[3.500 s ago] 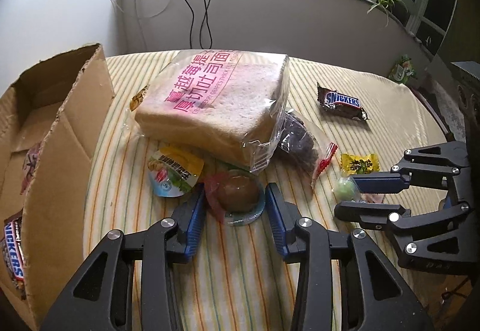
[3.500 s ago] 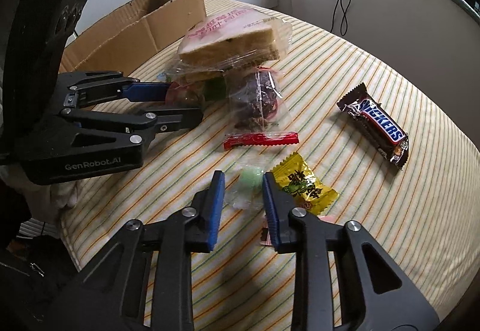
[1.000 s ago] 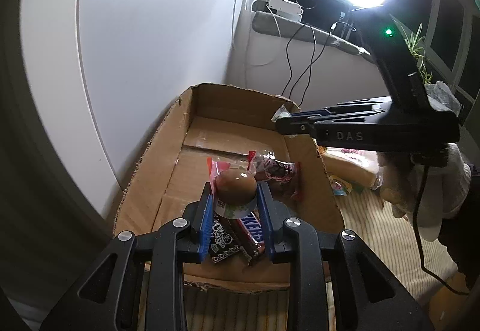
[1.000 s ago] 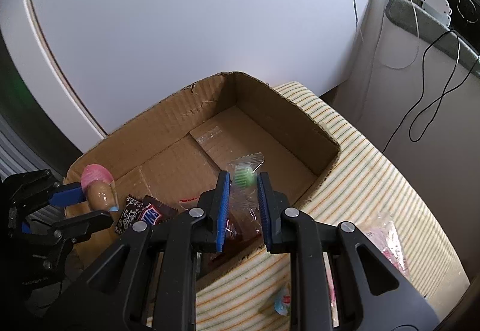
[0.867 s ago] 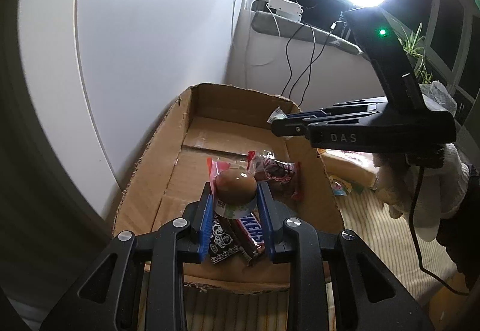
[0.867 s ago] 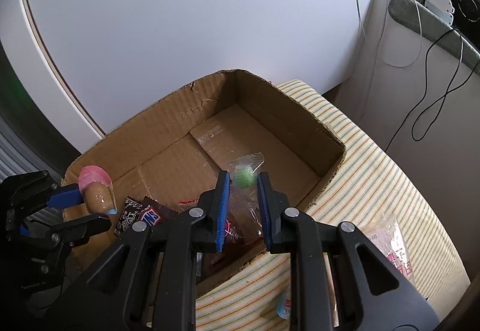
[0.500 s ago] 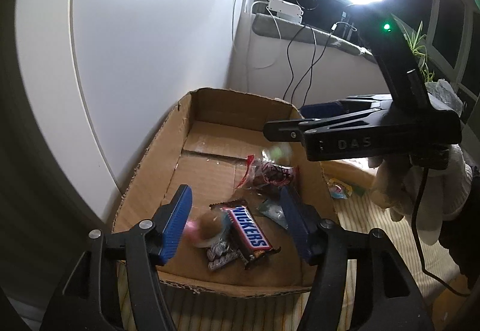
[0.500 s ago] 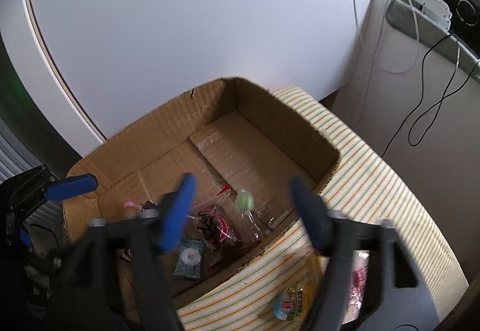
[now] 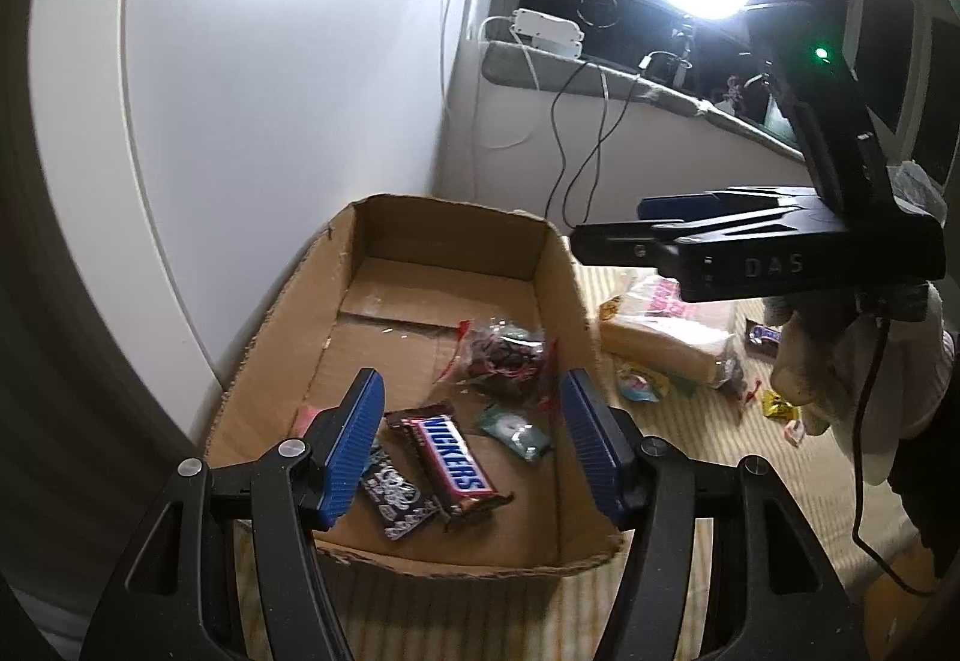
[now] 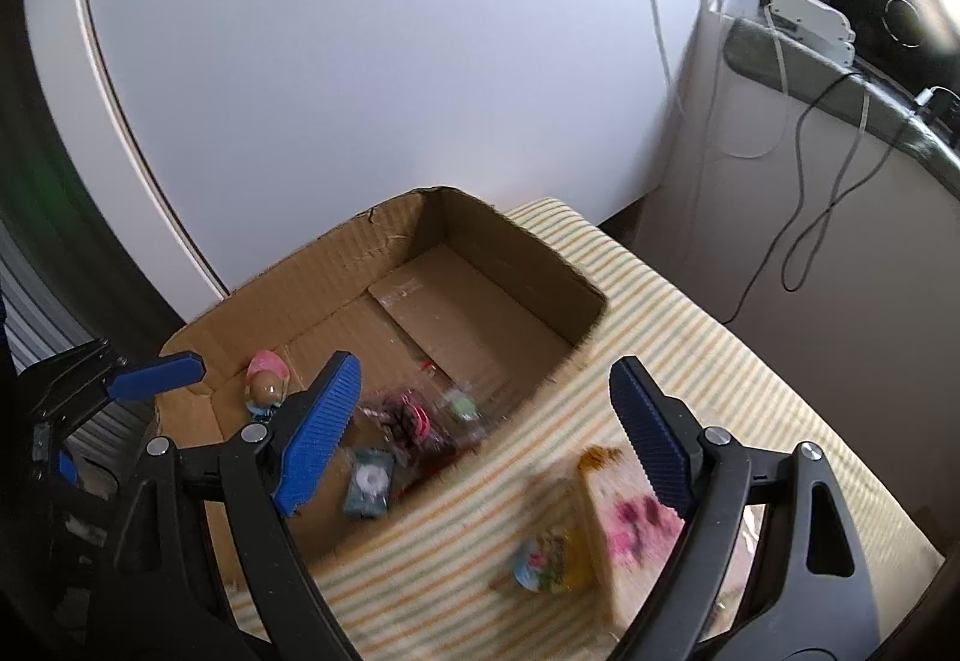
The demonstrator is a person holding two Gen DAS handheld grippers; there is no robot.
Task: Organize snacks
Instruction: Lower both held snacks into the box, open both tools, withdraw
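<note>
Left gripper [image 9: 474,442] hung spread and empty over the cardboard box [image 9: 282,301]. Snickers bar [image 9: 453,460] lay inside below it, long axis near-far. Right gripper [image 10: 483,430] was also spread, empty, nearer to what's left — the bread bag [image 10: 630,532], clear wrap with pink print, lay on the striped tablecloth [image 10: 690,337] right of the box.

1. One cardboard box [image 9: 558,271].
2. Two Snickers bars: one in the box [image 9: 451,460], one on the desk [image 9: 763,334].
3. One bread loaf [image 9: 666,334].
4. Two tongs, left [image 9: 474,445] and right [image 10: 486,430].
</note>
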